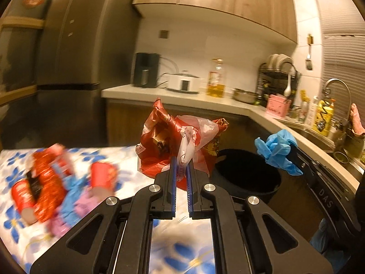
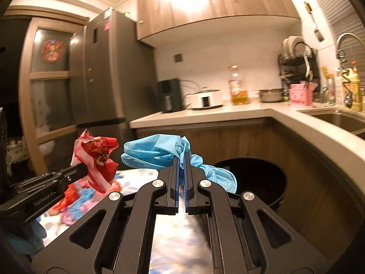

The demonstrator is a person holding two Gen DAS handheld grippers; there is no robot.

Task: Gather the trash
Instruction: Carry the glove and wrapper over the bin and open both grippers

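Round black plastic bin point(image 1: 246, 173) on floor beside counter, ahead of both grippers. Left gripper point(image 1: 182, 162) near level, clenched on crumpled red-and-clear plastic wrapper bundle point(image 1: 173, 141). Right gripper point(image 2: 181, 159) likewise, gripping crumpled blue rubber glove point(image 2: 155, 153) over bin's near edge.

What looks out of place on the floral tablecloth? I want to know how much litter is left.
A jumbled heap remains on the floral tablecloth: red paper cups tipped over, a crumpled red wrapper and blue and pink scraps. Blur hides finer detail. The black bin beside the table stands upright.
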